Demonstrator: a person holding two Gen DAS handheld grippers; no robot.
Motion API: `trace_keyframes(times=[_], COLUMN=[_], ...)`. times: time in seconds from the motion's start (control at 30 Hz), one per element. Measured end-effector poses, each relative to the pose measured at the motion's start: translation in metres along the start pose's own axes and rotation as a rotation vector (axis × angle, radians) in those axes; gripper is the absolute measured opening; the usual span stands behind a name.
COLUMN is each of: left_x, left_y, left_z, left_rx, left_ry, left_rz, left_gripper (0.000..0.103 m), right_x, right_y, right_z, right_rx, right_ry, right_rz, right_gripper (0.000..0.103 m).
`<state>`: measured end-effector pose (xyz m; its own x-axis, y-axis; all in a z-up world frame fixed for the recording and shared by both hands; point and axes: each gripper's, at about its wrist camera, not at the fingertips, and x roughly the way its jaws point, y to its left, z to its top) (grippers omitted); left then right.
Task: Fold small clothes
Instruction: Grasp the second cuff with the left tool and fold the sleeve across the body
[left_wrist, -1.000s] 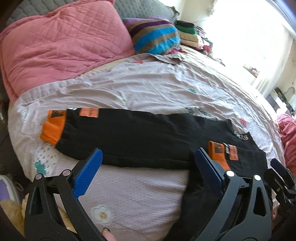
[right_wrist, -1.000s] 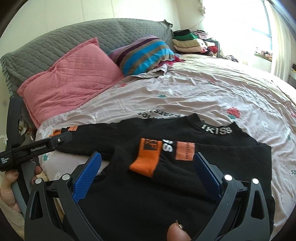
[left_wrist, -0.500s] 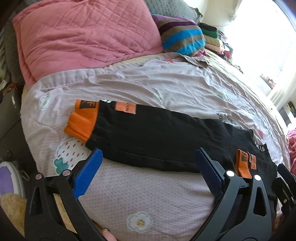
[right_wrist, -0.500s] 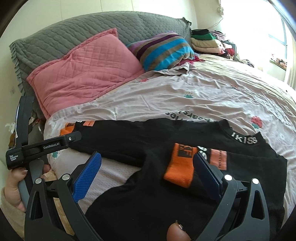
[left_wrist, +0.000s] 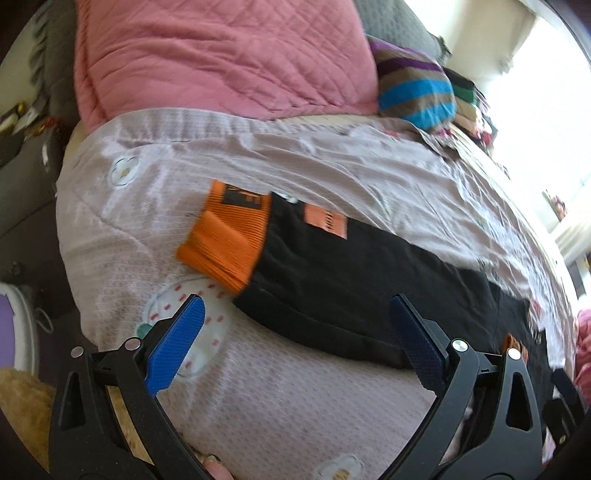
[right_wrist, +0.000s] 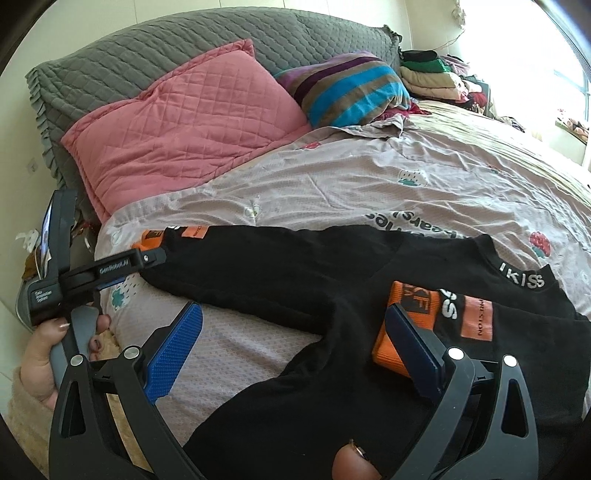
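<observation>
Sleeve (left_wrist: 351, 280) stretched sideways, orange cuff (left_wrist: 227, 242) leftward.

You have bare bedspread (left_wrist: 295, 398) near the black shirt (right_wrist: 332, 280) and beyond it; farther off, the pink pillow (right_wrist: 192, 129) and striped pillow (right_wrist: 354, 92) block you.

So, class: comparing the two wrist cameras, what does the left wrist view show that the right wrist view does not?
Left wrist only: the open left gripper from behind, nearing the outstretched sleeve's orange ribbed cuff.

Right wrist only: the open right gripper, the collar lettering, the folded-in sleeve's cuff.

Both: black long-sleeved top, pink quilted pillow, striped cushion.
</observation>
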<state>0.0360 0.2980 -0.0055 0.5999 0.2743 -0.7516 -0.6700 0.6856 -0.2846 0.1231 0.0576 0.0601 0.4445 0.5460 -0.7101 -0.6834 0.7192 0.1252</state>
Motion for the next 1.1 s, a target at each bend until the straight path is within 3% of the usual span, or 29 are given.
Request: trace_keyframes(times=[0.27, 0.37, 0.4, 0.43, 0.47, 0.77, 1.1], left_x=[0.022, 0.029, 0.031, 0.032, 0.034, -0.012, -0.067], left_y=[0.028, 0.035, 0.036, 0.037, 0.037, 0.016, -0.044], left_z=[0.008, 0.015, 0.018, 0.02, 0.021, 0.021, 0.012], left_rx=[-0.138, -0.173, -0.179, -0.176, -0.169, -0.095, 0.042], left_ry=[-0.021, -0.036, -0.042, -0.044, -0.041, -0.125, -0.183], left_rz=[-0.053, -0.053, -0.06, -0.067, -0.079, -0.198, -0.311], left_gripper=[0.068, 0.051, 0.037, 0.018, 0.008, 0.004, 0.004], right_x=[0.009, 0.01, 0.009, 0.008, 0.006, -0.007, -0.036], right_y=[-0.007, -0.012, -0.013, -0.015, -0.016, -0.036, -0.071], right_z=[-0.006, -0.008, -0.008, -0.009, -0.01, -0.021, -0.035], right_rx=[0.03, 0.044, 0.047, 0.052, 0.058, 0.103, 0.174], right_ry=[0.022, 0.027, 0.026, 0.026, 0.025, 0.02, -0.021], right_rz=[0.0, -0.003, -0.005, -0.008, -0.009, -0.022, -0.074], right_gripper=[0.098, 0.098, 0.098, 0.098, 0.098, 0.098, 0.098])
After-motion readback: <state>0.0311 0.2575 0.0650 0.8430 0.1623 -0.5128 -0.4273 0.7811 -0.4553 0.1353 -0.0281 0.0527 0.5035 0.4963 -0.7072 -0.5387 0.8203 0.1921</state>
